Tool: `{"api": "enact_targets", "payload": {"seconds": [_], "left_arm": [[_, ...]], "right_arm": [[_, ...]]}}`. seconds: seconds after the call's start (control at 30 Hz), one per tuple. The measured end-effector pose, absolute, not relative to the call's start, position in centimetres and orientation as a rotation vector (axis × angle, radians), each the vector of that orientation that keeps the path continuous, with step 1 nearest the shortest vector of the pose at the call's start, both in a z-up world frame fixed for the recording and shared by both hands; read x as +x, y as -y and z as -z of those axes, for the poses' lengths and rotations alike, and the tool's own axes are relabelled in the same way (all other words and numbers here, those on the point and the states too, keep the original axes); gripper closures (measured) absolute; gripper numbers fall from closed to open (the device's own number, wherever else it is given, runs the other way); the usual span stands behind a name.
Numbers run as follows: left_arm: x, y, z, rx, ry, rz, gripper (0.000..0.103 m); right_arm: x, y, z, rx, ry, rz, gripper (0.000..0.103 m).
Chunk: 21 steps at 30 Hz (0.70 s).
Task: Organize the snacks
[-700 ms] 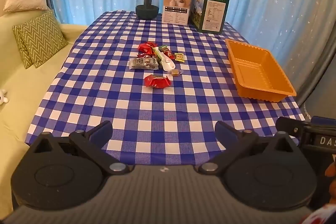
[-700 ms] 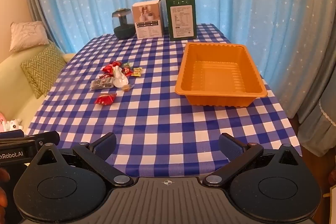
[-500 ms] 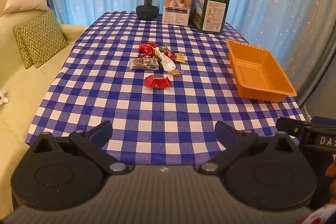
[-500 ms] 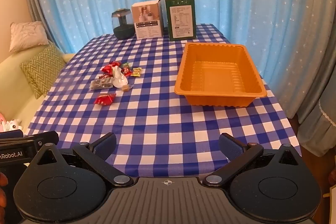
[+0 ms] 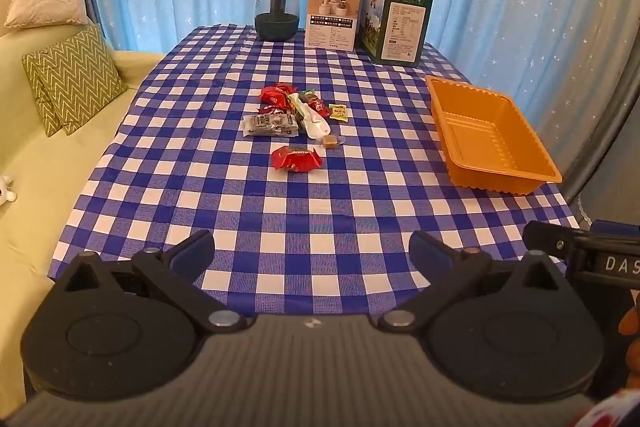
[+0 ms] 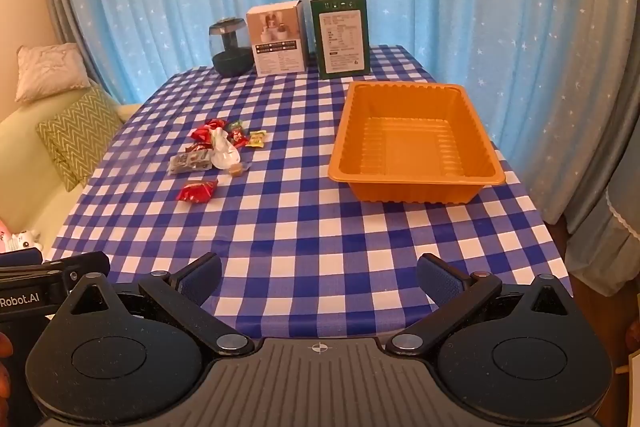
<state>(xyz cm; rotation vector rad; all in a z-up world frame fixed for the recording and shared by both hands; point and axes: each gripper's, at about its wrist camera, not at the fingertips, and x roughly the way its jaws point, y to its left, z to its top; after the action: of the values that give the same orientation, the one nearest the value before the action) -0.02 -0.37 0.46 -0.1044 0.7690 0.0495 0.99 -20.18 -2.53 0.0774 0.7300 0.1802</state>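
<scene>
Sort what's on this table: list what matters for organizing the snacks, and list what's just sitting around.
For the job:
snack pile
red candy wrapper, lying apart from the pile
orange tray, nothing in it

Just sitting around:
dark jar
white box
green box
cushions on the couch

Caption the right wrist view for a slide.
Open right gripper faces an empty orange tray and loose snacks on a checked table.
</scene>
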Motion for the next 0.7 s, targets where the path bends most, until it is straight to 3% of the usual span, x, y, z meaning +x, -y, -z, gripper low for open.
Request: {"api": "enact_targets", "payload": {"seconds": [0.7], "left_arm": [[-0.09,0.53,-0.97,-0.107,-0.758,-0.035,0.000]], "right_arm": [[1.55,20.72,2.35,0.077,-0.734,-0.179,0.000]]}}
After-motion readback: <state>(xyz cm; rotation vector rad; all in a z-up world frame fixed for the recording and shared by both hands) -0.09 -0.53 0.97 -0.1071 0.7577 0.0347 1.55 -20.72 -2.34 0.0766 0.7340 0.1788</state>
